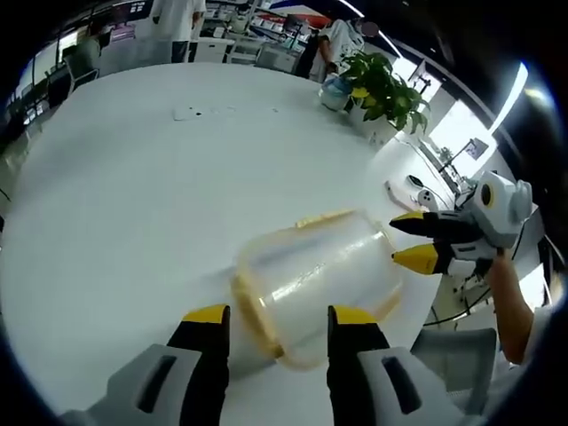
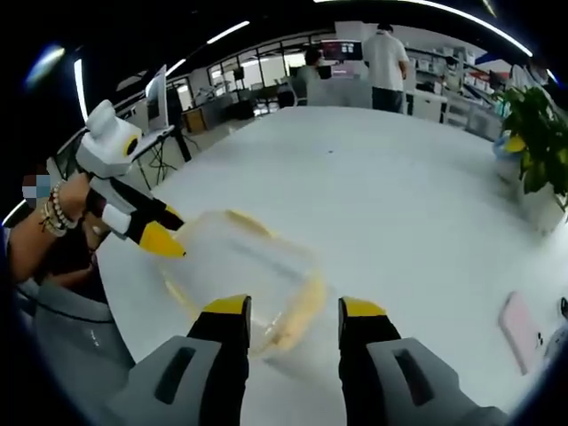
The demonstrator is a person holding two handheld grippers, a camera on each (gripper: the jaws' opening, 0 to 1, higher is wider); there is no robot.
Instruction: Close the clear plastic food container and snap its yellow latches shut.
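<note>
1. The left gripper [image 1: 277, 318], seen in the left gripper view, holds its yellow-tipped fingers [image 1: 206, 314] apart, with the near end of the clear plastic food container [image 1: 315, 280] showing in the gap between them.
2. In the same view the right gripper [image 1: 417, 241] comes in from the right, its two yellow tips spread slightly and pointing at the far end of the container, just beside it; contact cannot be told.
3. In the right gripper view the right gripper [image 2: 295, 311] likewise has its fingers [image 2: 227, 307] parted, the container [image 2: 240, 275] lying just ahead of them.
4. The left gripper [image 2: 164, 235] enters that view from the left, held in a hand [image 2: 84, 213] wearing beaded bracelets, its yellow tip at the container's far edge.
5. The container rests on a white table [image 1: 133, 195], near the table's edge, and its yellow latches [image 2: 300, 311] show along its sides; whether they are snapped shut cannot be told.
6. A pink flat object [image 2: 519, 330] lies on the table well apart from the container.
7. A potted plant [image 1: 386, 89] stands at the table's far side.
8. People stand among desks in the office beyond.
</note>
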